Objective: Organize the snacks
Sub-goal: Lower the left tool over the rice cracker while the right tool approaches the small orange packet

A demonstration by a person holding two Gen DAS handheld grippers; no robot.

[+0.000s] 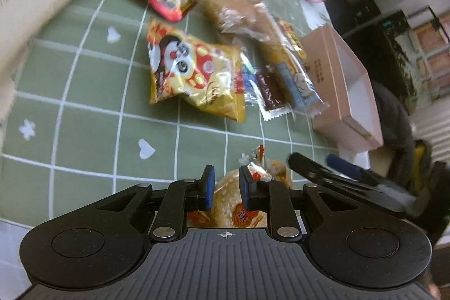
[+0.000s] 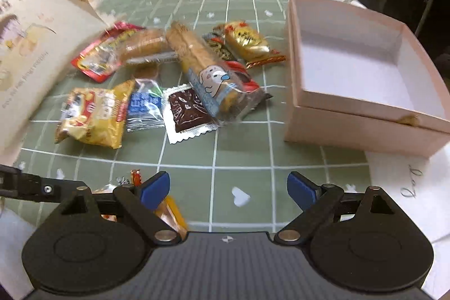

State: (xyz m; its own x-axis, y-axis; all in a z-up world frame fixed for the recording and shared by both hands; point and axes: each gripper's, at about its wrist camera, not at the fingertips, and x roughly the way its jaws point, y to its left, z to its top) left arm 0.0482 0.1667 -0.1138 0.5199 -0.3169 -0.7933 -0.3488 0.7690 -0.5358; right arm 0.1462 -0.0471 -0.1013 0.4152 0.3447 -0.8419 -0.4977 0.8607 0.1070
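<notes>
In the left wrist view, the left gripper (image 1: 226,187) is seen with its blue-padded fingers (image 1: 208,187) drawn narrow around a clear-wrapped sesame-crusted pastry (image 1: 227,194) at six o'clock; whether the pads actually press the wrapper cannot be told. On the green grid-patterned bench (image 1: 92,92), a yellow crinkly snack bag with a cartoon face (image 1: 194,72) lies at the centre, and the open pale pink cardboard box (image 1: 348,92) stands at three o'clock.

In the right wrist view, the right gripper (image 2: 228,191) is held with fingers (image 2: 156,190) spread wide and nothing between them. The pile is seen at eleven o'clock, with a long clear-wrapped biscuit roll (image 2: 205,69) across it and a brown foil sachet (image 2: 188,111) beside it; the box sits at two o'clock.

The packets are judged light, soft and slippery, the pastry crumbly. A gentle pinch across the middle is advised, or on a sealed edge.
</notes>
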